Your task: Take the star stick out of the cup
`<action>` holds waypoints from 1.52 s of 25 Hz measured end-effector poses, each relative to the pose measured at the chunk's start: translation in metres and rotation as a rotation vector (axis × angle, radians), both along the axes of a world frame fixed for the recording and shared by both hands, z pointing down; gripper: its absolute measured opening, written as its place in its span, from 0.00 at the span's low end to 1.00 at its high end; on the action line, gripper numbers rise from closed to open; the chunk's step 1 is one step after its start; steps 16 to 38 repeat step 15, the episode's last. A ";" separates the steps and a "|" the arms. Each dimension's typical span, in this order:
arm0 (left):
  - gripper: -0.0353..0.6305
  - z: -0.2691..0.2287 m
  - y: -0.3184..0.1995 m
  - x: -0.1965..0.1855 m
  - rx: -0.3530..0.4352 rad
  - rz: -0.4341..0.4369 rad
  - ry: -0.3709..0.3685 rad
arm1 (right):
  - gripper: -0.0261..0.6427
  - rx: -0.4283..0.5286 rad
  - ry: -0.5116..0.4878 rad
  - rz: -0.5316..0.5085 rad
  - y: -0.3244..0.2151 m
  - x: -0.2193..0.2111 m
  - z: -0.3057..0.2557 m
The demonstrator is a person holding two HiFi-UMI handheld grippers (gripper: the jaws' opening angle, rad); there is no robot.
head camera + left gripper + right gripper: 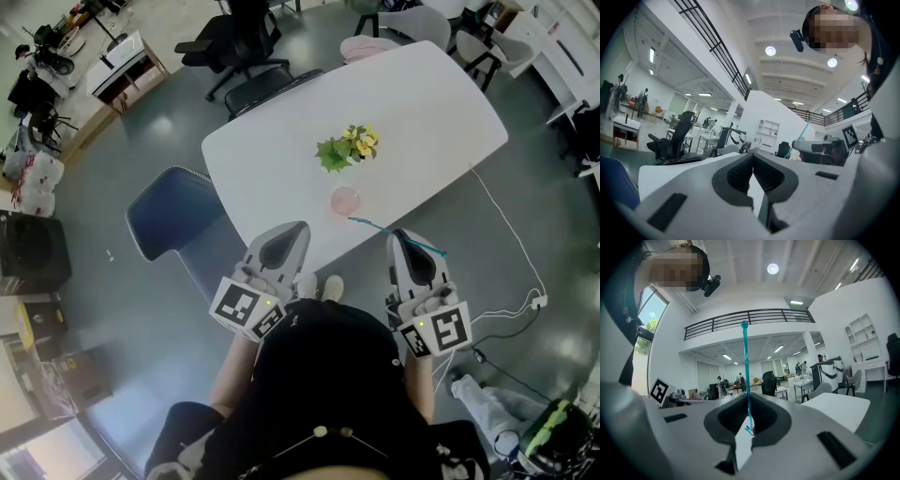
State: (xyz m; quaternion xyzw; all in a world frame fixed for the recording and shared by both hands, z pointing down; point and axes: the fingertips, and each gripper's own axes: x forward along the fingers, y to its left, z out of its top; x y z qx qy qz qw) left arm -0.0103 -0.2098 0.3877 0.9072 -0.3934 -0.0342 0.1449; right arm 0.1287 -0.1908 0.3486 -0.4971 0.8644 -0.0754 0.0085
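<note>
A thin teal star stick point(398, 236) is clamped in my right gripper point(401, 232) and lies level just in front of the table's near edge, clear of the pink cup point(345, 200). In the right gripper view the stick point(746, 376) rises straight up from between the shut jaws of the right gripper point(749, 422), with a small knob at its top. My left gripper point(298, 226) hovers at the table edge to the left, below the cup. Its jaws point(752, 164) are shut with nothing in them. The left gripper view also catches the stick point(801, 133) beside the right gripper point(820, 147).
A small potted plant with yellow flowers point(349, 147) stands on the white table point(422, 112) behind the cup. A blue chair point(178, 220) is at the table's left; black office chairs point(239, 42) stand beyond. Cables and a power strip point(536, 302) lie on the floor at right.
</note>
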 end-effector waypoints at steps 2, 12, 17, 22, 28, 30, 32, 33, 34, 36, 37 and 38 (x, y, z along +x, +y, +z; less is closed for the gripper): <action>0.06 -0.001 -0.001 0.000 0.001 0.000 0.002 | 0.07 0.006 0.008 0.000 0.000 0.000 -0.002; 0.06 0.003 -0.001 0.003 -0.032 0.003 -0.029 | 0.07 0.013 -0.009 0.017 0.005 0.003 -0.004; 0.06 0.006 0.000 0.003 -0.040 0.003 -0.031 | 0.07 0.011 -0.016 0.023 0.006 0.004 -0.001; 0.06 0.006 0.000 0.003 -0.040 0.003 -0.031 | 0.07 0.011 -0.016 0.023 0.006 0.004 -0.001; 0.06 0.006 0.000 0.003 -0.040 0.003 -0.031 | 0.07 0.011 -0.016 0.023 0.006 0.004 -0.001; 0.06 0.006 0.000 0.003 -0.040 0.003 -0.031 | 0.07 0.011 -0.016 0.023 0.006 0.004 -0.001; 0.06 0.006 0.000 0.003 -0.040 0.003 -0.031 | 0.07 0.011 -0.016 0.023 0.006 0.004 -0.001; 0.06 0.006 0.000 0.003 -0.040 0.003 -0.031 | 0.07 0.011 -0.016 0.023 0.006 0.004 -0.001; 0.06 0.006 0.000 0.003 -0.040 0.003 -0.031 | 0.07 0.011 -0.016 0.023 0.006 0.004 -0.001; 0.06 0.006 0.000 0.003 -0.040 0.003 -0.031 | 0.07 0.011 -0.016 0.023 0.006 0.004 -0.001; 0.06 0.006 0.000 0.003 -0.040 0.003 -0.031 | 0.07 0.011 -0.016 0.023 0.006 0.004 -0.001; 0.06 0.006 0.000 0.003 -0.040 0.003 -0.031 | 0.07 0.011 -0.016 0.023 0.006 0.004 -0.001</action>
